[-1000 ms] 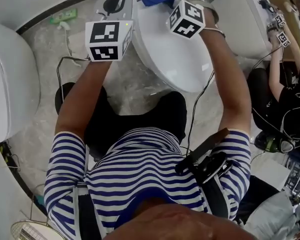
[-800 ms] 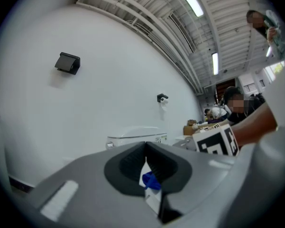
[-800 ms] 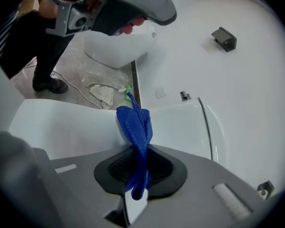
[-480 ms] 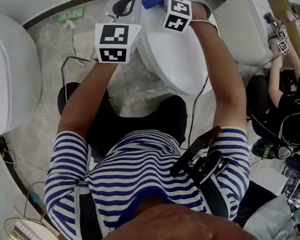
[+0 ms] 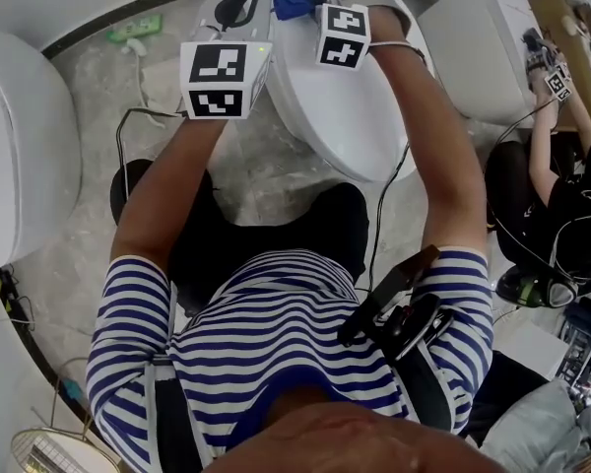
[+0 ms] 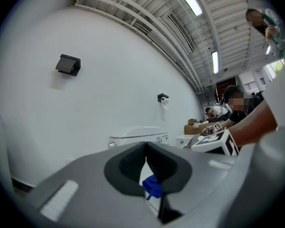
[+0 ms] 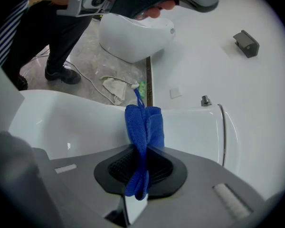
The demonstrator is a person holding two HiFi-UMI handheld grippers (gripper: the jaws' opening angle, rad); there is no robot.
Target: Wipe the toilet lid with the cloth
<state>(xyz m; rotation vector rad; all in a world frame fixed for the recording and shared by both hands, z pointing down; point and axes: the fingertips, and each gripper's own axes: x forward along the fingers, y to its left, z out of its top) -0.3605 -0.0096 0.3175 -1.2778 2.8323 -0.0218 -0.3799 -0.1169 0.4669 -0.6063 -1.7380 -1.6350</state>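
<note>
My right hand-held gripper [image 7: 141, 152] is clenched on the blue cloth [image 7: 143, 125]. The fabric is pinched between the two dark pads and stands up past the jaw tips in a bunched fold, with a short tail hanging down on the near side. In the head view the cloth sits at the far end of the white toilet lid [image 5: 347, 116], close to where the lid meets the tank [image 7: 199, 122]. I cannot tell whether the cloth is actually pressing on the lid or held just above it.

My left hand-held gripper [image 6: 146, 158] is clenched too, with its pads meeting at the tips and nothing that I can see caught in them. Through the narrow gap lower down I see a scrap of the blue cloth and some white porcelain beyond. From above, this gripper sits just beside the lid's left edge at the far end, near the right one, and both marker cubes face up toward me.

The person holding the rig wears a striped shirt [image 5: 276, 333] and leans over the toilet with both forearms stretched forward. A second toilet [image 5: 20, 146] stands well apart on the left. A pale rag [image 7: 115, 87] lies on the marbled floor [image 5: 246, 166] beside a thin cable [image 5: 138, 116].
</note>
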